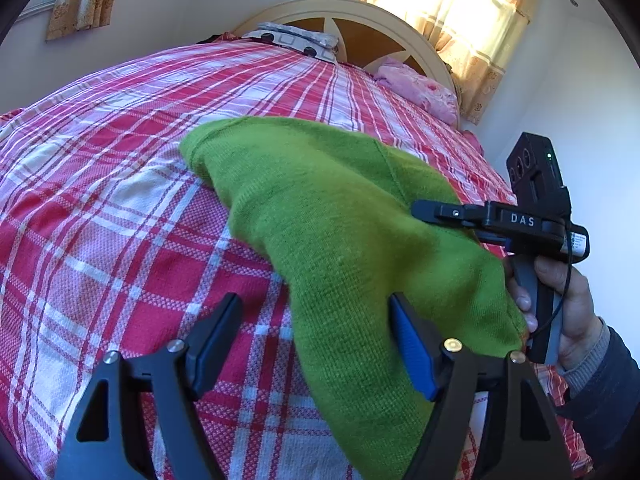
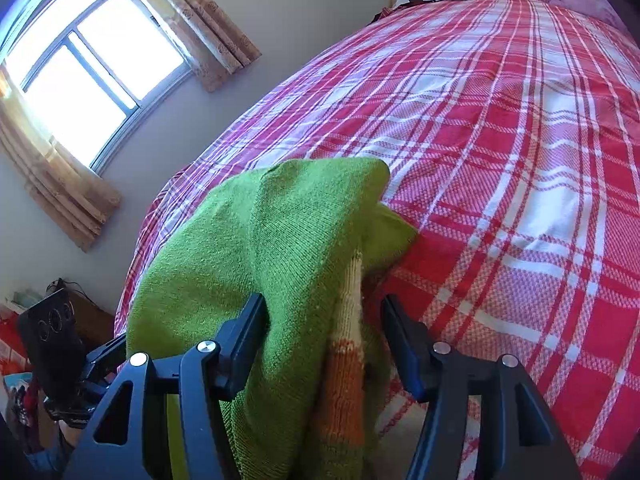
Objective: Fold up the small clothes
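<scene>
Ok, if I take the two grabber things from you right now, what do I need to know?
Left gripper: jaws open, the edge of the green sweater lies loose between them, nothing pinched.
Right gripper: jaws open too, with the sweater's bunched end and its orange and cream stripes between them.
Sweater: heaped on the red plaid bedspread.
Done: it looks roughly doubled over once, not neat.
Left: grip it again, smooth it flat, finish the fold.
</scene>
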Demonstrator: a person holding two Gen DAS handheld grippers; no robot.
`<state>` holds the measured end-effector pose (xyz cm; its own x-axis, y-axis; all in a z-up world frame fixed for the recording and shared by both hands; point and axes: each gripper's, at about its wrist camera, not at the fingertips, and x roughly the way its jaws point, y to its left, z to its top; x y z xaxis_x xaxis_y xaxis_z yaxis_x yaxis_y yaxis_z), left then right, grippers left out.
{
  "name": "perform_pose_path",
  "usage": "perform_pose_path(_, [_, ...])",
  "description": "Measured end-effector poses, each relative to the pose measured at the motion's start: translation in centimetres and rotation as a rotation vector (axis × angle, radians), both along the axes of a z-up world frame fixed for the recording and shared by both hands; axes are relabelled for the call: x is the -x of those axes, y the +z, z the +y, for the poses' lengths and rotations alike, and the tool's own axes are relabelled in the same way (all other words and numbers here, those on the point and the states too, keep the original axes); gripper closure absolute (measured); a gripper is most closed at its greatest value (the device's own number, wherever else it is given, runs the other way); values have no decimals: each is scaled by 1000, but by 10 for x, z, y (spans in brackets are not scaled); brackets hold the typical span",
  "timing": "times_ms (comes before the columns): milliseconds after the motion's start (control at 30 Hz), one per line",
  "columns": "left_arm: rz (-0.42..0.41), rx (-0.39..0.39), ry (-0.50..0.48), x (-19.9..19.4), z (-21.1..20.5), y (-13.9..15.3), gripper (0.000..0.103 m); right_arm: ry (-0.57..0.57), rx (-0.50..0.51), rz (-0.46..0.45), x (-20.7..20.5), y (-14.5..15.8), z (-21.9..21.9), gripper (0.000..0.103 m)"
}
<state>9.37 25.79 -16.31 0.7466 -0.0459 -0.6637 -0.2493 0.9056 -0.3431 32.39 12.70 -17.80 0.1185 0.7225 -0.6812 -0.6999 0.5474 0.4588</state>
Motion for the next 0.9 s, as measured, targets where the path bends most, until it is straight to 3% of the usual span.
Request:
perform_pose_path(167, [-6, -20, 3, 7, -4, 2, 26, -38, 49, -178, 28, 25, -12, 43])
perform_pose_path(267, [-10, -13, 5, 9, -4, 0, 26, -21, -17, -302, 62, 49, -20, 43])
perform_pose_path(333, [-11, -9, 5, 9, -5, 0, 26, 75, -73, -309, 85, 56, -15, 42])
perform_pose_path(400, [-10, -12, 10, 9, -6, 1, 24, 188, -16, -313, 102, 47, 3, 39])
perform_pose_path(500, [-21, -20, 19, 12, -5, 4, 23, 161, 124, -302, 95, 20, 14, 39])
perform_pose_path(633, [-17, -63, 24, 14, -4, 4, 10, 141, 87, -241, 82, 10, 3, 40])
perform_pose_path(800, [-9, -11, 31, 15, 1, -9, 8, 157, 121, -318, 94, 10, -5, 41])
perform_pose_path(900, [-13, -21, 52, 21, -6, -8, 8, 132, 120, -341, 103, 10, -10, 41])
